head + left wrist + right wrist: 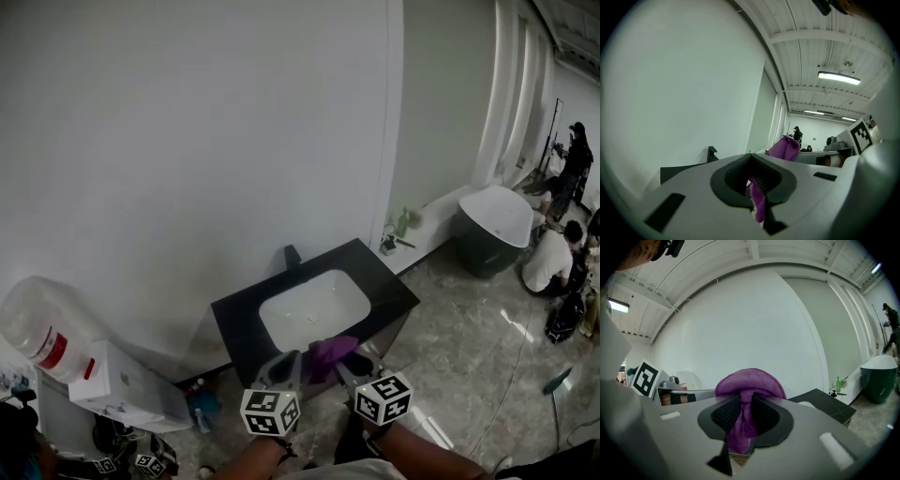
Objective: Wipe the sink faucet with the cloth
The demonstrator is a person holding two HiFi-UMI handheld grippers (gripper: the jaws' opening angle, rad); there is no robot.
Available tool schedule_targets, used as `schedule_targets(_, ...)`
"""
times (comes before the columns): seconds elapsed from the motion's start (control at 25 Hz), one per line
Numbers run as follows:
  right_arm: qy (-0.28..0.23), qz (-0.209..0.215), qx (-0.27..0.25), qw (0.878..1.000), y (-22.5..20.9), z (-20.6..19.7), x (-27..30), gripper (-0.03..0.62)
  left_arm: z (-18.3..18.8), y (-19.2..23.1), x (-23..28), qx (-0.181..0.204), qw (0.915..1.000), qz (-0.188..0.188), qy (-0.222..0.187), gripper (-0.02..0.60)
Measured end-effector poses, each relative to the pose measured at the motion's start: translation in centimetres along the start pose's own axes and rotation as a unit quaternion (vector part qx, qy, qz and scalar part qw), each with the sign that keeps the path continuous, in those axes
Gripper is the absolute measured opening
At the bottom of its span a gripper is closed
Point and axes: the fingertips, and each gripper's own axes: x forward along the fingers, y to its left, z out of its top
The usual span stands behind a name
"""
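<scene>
Up front at the near rim of the white rectangular sink point(281, 323), the purple fluffy cloth point(330, 352) sits clamped tight in 2 claws, left gripper point(752, 180) and right gripper point(743, 411). Approach step imo; next up is reaching the black faucet point(292, 255), well apart behind.

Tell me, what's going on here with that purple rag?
A person holds a two-jaw gripper in each hand. The left gripper and the right gripper are both shut on one purple cloth, held between them above the front edge of the black-topped sink. The black faucet stands at the back by the wall, and the cloth has not yet reached it.
</scene>
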Motion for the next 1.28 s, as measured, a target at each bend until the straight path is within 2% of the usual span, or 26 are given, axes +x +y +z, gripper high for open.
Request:
schedule_targets(0.24,0.014,0.028,0.004,0.999,-6.8,1.2,7.1,0.074,0.8,3.3,8.5,-0.005,0.9997,0.024,0.006,0.005)
schedule_targets(0.48,0.041,0.073,0.001,0.996,-14.6,3.3,16.9,0.074,1.8,7.8,18.4,-0.017,0.9974,0.068,0.018,0.005)
schedule_targets(0.68,0.074,0.104,-0.019,0.992,-19.3,4.4,25.9,0.074,2.2,11.3,23.5,-0.037,0.9942,0.097,0.027,0.005)
schedule_targets(0.92,0.088,0.095,-0.04,0.991,-23.2,3.5,37.9,0.074,1.1,15.1,26.9,-0.049,0.9933,0.097,0.04,0.005)
schedule_targets(1.08,0.124,0.086,-0.051,0.987,-25.0,1.7,45.8,0.074,0.5,17.0,27.9,-0.054,0.9928,0.093,0.052,0.005)
schedule_targets(1.28,0.175,0.061,-0.065,0.981,-27.1,-1.3,50.2,0.074,0.0,18.6,29.2,-0.051,0.9928,0.089,0.063,0.005)
